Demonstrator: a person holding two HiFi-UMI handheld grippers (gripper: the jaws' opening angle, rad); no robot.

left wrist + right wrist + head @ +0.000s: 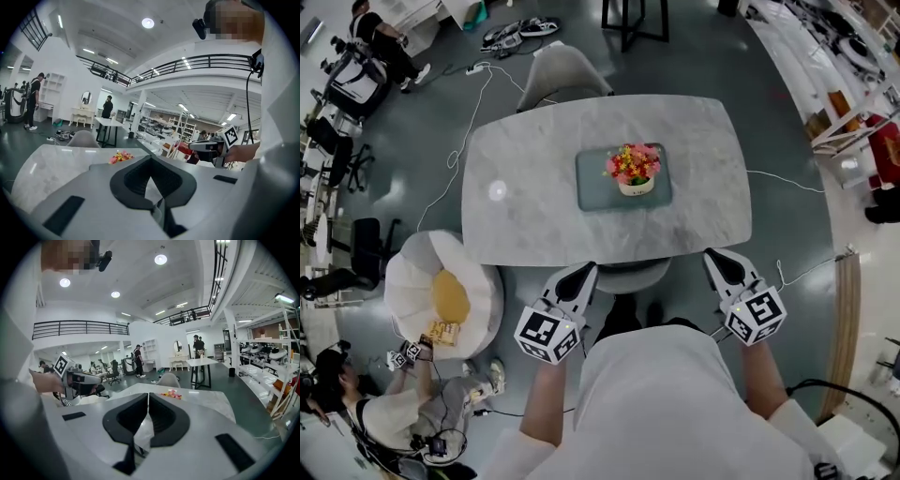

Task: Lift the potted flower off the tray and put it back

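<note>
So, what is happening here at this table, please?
A person stands at the near edge of the marble table with a gripper in each hand. The left gripper and the right gripper are both shut and empty. The potted flower sits on the tray in the table's middle, with neither gripper near it.

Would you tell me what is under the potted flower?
A grey-green tray lies under the potted flower, resting on the marble table. The pot covers the tray's middle.
</note>
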